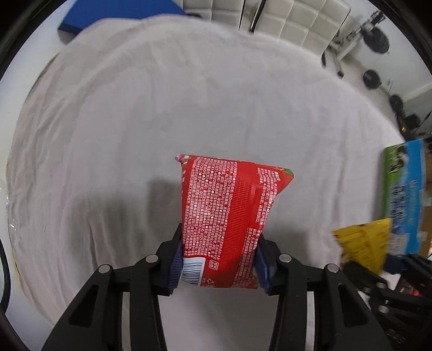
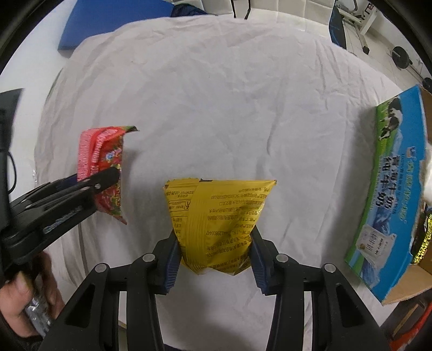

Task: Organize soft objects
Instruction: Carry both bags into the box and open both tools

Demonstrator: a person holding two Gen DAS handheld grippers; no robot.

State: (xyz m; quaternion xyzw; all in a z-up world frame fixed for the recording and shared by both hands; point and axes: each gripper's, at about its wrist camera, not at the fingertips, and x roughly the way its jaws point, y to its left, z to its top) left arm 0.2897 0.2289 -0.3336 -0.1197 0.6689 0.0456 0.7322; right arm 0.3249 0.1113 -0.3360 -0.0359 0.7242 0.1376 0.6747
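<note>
My left gripper (image 1: 219,259) is shut on a red snack packet (image 1: 229,216), held above a white sheet (image 1: 189,108). The red packet also shows at the left of the right wrist view (image 2: 108,162), clamped in the left gripper (image 2: 108,186). My right gripper (image 2: 214,248) is shut on a yellow snack packet (image 2: 218,216), held above the sheet (image 2: 216,108). The yellow packet shows blurred at the right of the left wrist view (image 1: 364,245). A blue and green milk carton box (image 2: 391,189) stands open at the right, with packets inside.
The box also shows at the right edge of the left wrist view (image 1: 405,194). A blue pad (image 2: 113,21) lies at the far left corner. White chairs (image 1: 283,19) and dumbbell weights (image 1: 375,40) stand beyond the sheet.
</note>
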